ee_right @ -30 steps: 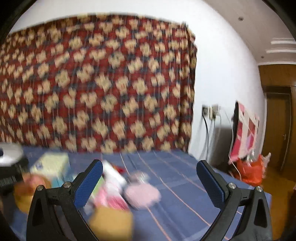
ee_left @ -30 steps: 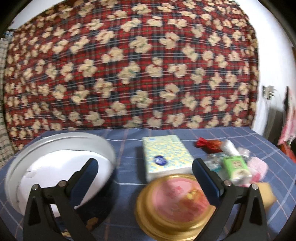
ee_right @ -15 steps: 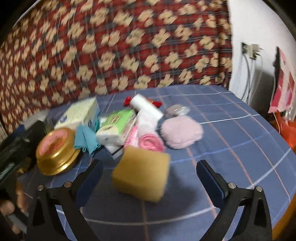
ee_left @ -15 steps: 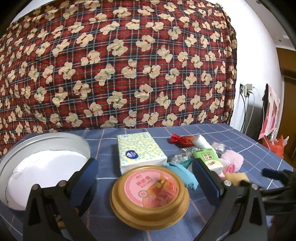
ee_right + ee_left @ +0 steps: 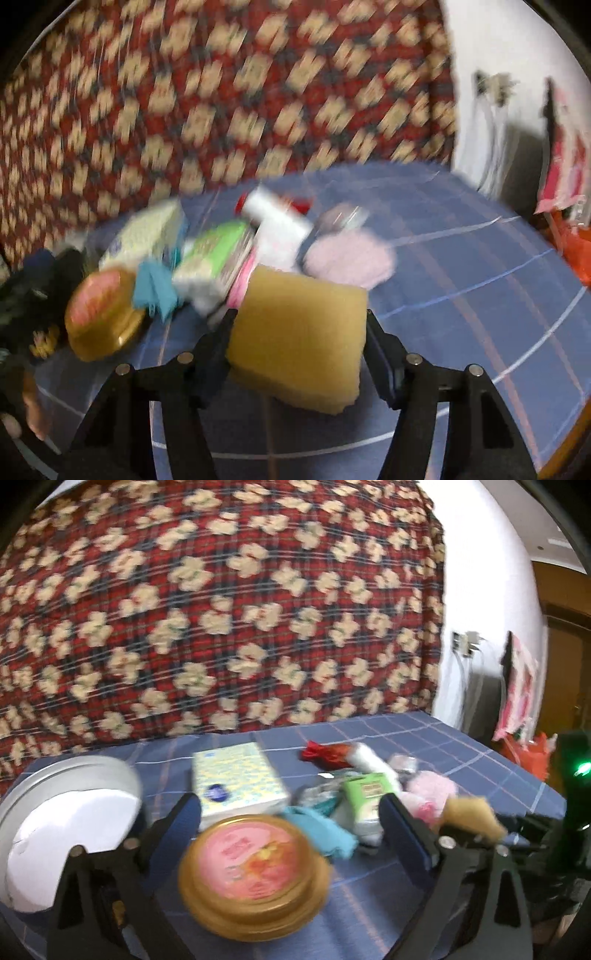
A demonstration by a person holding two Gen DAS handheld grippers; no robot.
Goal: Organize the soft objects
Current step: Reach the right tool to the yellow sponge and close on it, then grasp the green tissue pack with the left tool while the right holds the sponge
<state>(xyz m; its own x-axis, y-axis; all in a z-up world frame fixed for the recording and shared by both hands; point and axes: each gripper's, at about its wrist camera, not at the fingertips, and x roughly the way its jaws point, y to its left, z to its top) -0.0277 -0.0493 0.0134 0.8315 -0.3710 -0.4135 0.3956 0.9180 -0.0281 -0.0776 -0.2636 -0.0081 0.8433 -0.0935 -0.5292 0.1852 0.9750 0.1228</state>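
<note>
Silver-rimmed, a round tin [image 5: 70,794] with a white inside sits at the far left of the blue checked cloth [image 5: 424,738]. Just right of it the left gripper [image 5: 290,819] stands wide; its jaws have just been closing a little, and the gold lid [image 5: 253,871] lies between them without either pad touching it. Behind the lid lies a tissue pack [image 5: 238,782], then a teal rag [image 5: 325,830], a green pack [image 5: 365,797], a red wrapper [image 5: 325,753] and a pink puff [image 5: 430,790]. Furthest right, the right gripper [image 5: 299,332] has just been closing: its pads sit against both sides of the sponge [image 5: 295,336], which lies near the table's front edge, just in front of the heap.
</note>
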